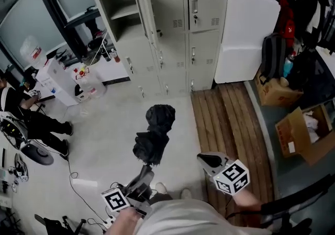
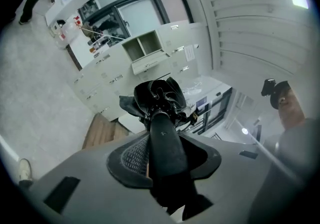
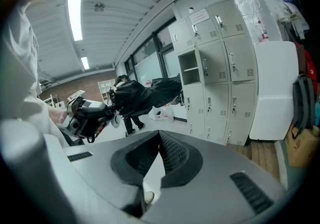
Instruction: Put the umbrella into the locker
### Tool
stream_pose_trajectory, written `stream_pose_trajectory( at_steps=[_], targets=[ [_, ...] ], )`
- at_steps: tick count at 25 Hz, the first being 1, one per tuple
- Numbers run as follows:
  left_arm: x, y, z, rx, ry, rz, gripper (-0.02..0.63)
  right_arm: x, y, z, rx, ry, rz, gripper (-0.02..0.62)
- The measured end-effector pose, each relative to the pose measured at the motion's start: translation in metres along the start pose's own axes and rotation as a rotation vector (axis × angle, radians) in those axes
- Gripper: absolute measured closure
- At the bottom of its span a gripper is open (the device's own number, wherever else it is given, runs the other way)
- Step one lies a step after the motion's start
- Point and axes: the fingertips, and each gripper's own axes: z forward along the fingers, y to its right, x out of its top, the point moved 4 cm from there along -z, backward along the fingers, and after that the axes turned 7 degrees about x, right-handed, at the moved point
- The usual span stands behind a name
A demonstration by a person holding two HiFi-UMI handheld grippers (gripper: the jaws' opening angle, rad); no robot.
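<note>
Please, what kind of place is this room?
Probably a workplace locker or storage area: metal lockers along the wall, open cardboard boxes on the floor, and a backpack.

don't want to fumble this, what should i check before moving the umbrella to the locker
1. Grip: ok, the left gripper is shut on the umbrella.
2. Umbrella folded: ok, though loosely bunched.
3. Locker open: ok, one upper locker has its door swung out.
4. Right gripper free: ok, shut and empty.
5. Within reach: not ok, open floor lies between umbrella and locker.
6. Fit inside: cannot tell.
</note>
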Motion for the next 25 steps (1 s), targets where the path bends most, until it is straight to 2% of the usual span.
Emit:
stream_pose_trajectory(
  at_steps=[6,12,17,22,25],
  targets=[
    [0.003,0.0,0.009,-0.002,0.017,-0.038,0.446,0.006,0.008,0.014,0.033,-0.038,-0.038,0.578],
    [0.048,-0.022,0.035,-0.007,0.042,-0.033,0.446,0.043,0.037,0.063,0.075,-0.062,-0.117,0.577],
    [0.114,-0.048,0.068,-0.009,0.085,-0.021,0.446,0.087,0.069,0.109,0.063,-0.079,-0.132,0.574],
    [0.194,-0.063,0.1,-0.003,0.119,0.019,0.446,0.148,0.106,0.153,0.032,-0.047,-0.151,0.574],
    [0.238,-0.072,0.12,0.0,0.132,0.045,0.446,0.171,0.124,0.185,0.026,-0.036,-0.149,0.574]
  ],
)
